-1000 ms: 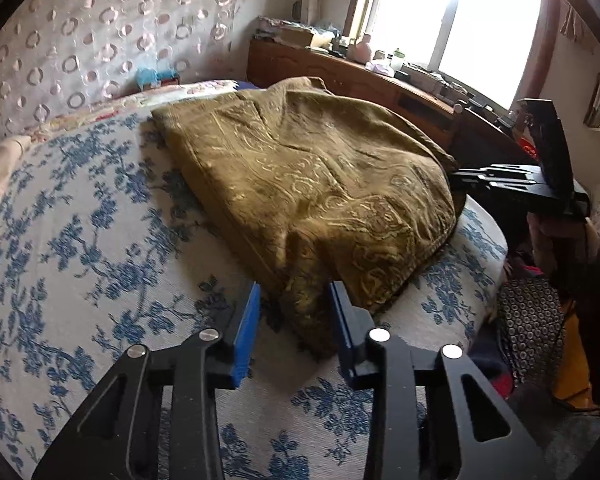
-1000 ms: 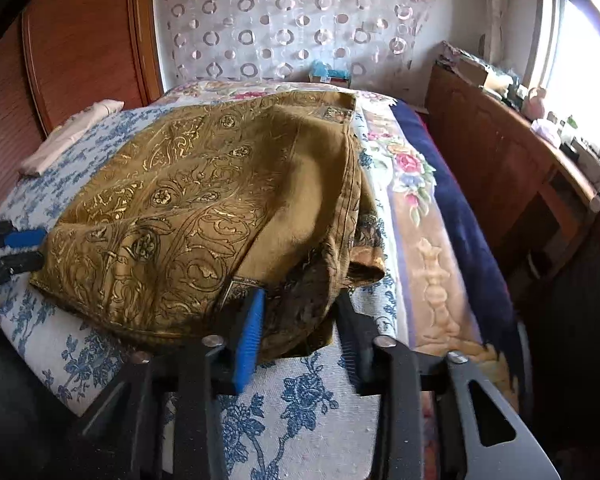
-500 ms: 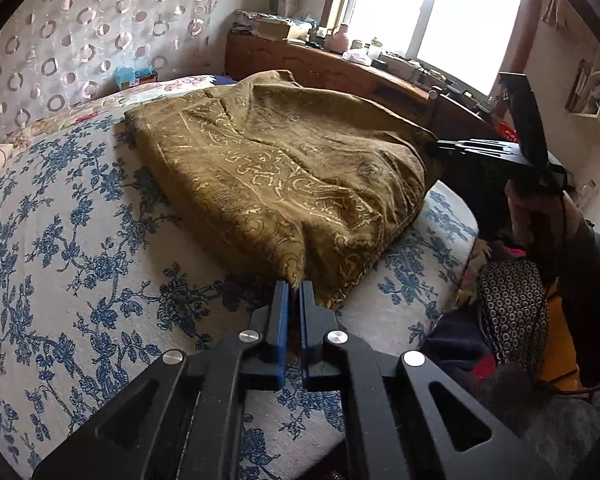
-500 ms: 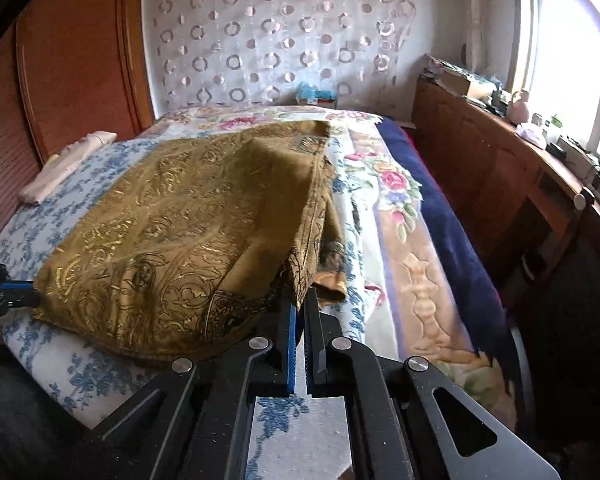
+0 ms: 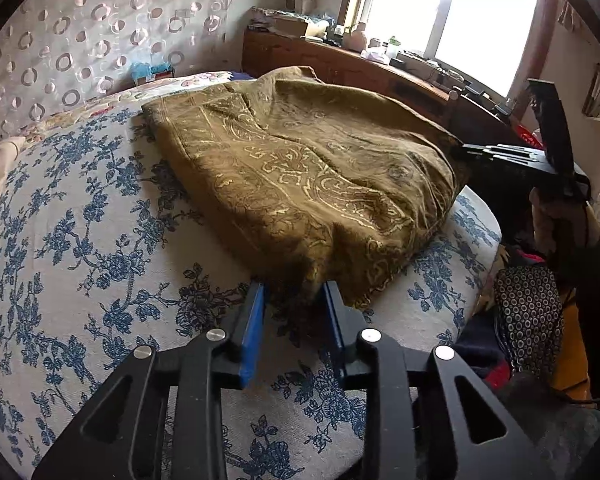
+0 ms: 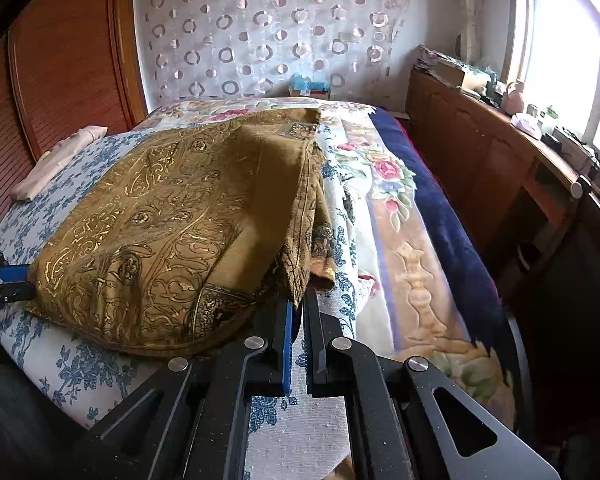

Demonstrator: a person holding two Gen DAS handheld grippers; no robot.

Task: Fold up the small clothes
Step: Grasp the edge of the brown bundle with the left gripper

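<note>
Gold cloth — 1, w/ 2 hand-held grippers.

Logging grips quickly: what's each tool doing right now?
Left tool: open, straddling a corner of the olive-gold patterned cloth.
Right tool: shut on that cloth's edge.

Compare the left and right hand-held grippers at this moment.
The left hand-held gripper is open, its fingers straddling the gold cloth corner; the right hand-held gripper is shut, pinching the cloth's edge. The left sits over blue-flowered sheet; the right nearer the floral blanket. Both have blue pads.
</note>
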